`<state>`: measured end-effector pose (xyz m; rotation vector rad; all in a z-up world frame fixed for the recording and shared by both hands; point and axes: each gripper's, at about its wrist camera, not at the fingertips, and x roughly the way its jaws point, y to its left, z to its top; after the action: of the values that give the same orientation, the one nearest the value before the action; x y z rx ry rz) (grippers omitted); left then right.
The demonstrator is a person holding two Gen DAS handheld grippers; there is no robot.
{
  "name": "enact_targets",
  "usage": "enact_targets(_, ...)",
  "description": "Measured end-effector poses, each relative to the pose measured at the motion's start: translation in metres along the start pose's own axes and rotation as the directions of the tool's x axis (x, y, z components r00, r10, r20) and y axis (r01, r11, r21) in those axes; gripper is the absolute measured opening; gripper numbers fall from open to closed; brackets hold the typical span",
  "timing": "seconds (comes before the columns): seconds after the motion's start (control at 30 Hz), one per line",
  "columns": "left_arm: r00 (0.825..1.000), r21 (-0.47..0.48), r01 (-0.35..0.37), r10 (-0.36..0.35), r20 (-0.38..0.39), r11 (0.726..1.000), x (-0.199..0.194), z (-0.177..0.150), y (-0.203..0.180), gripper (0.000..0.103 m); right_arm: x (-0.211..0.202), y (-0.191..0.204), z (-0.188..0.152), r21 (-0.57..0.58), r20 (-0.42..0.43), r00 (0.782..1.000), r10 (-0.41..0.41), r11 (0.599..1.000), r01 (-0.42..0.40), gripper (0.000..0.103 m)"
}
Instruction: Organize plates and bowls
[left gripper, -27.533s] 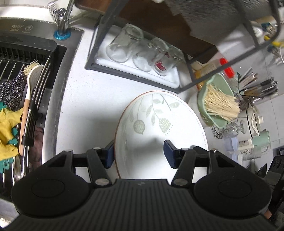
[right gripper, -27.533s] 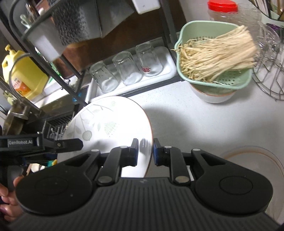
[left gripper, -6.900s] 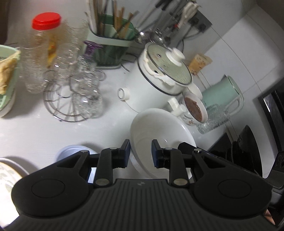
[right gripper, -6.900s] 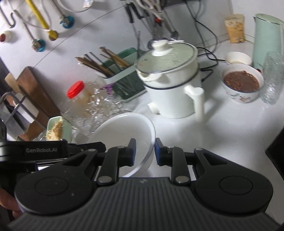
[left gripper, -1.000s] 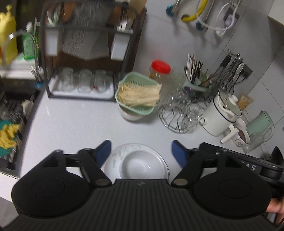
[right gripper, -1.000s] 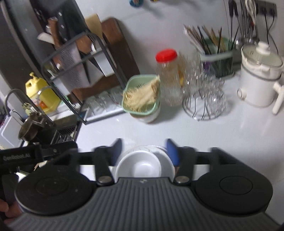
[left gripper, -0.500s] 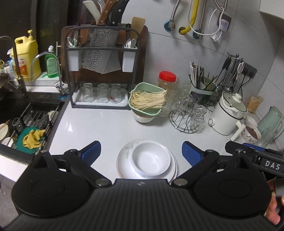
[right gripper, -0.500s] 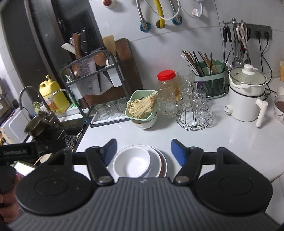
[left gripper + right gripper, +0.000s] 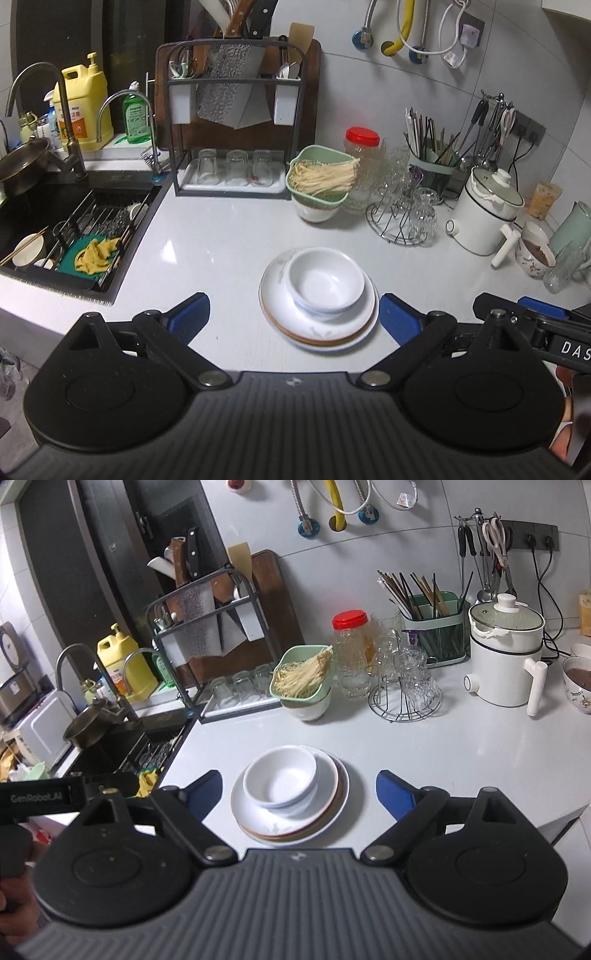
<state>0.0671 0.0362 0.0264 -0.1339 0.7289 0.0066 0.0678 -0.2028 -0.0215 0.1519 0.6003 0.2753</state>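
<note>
**Stacked crockery: rigid, glazed, breakable**

I see the white bowl (image 9: 324,281) nested on the plates (image 9: 318,326), mid-counter (image 9: 207,251). My left hand-held gripper (image 9: 293,317) stands wide with nothing between its pads; the right hand-held gripper (image 9: 298,788) is opening, also empty. I judge the stack heavy, stiff, slick and chippable; I'd pinch a rim edge firmly, or lift with both sides.

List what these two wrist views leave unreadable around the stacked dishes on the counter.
- Plate stack: near edge cut off by the right gripper body; plate count unclear.
- White bowl: possibly two bowls nested, left view too soft to tell.
- Sink: contents partly hidden under the rack.
- Left gripper: open, covers the counter's front edge.
</note>
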Motion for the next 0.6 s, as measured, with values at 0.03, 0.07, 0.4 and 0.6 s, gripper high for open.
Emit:
enact_targets(0.03, 1.0, -0.001, -0.003, 0.003, 0.002, 1.0, -0.002, -0.003, -0.001, 0.1, -0.001, 0.0, -0.002, -0.004, -0.003, 1.0, 0.001, 1.0, -0.001, 0.092)
enact_targets(0.07, 1.0, -0.003, -0.008, 0.008, 0.005, 1.0, -0.004, -0.006, -0.002, 0.1, -0.003, 0.001, -0.005, -0.008, -0.007, 1.0, 0.005, 1.0, -0.005, 0.092)
enact_targets(0.4, 0.999, 0.001, -0.036, 0.036, -0.006, 0.999, -0.011, -0.029, -0.009, 0.1, -0.014, 0.0, -0.025, -0.041, -0.02, 1.0, -0.002, 0.999, 0.001, 0.092)
enact_targets(0.6, 1.0, -0.003, -0.027, 0.027, -0.008, 1.0, -0.009, -0.031, -0.01, 0.1, -0.015, 0.0, -0.029, -0.04, -0.025, 1.0, -0.002, 0.999, 0.001, 0.092)
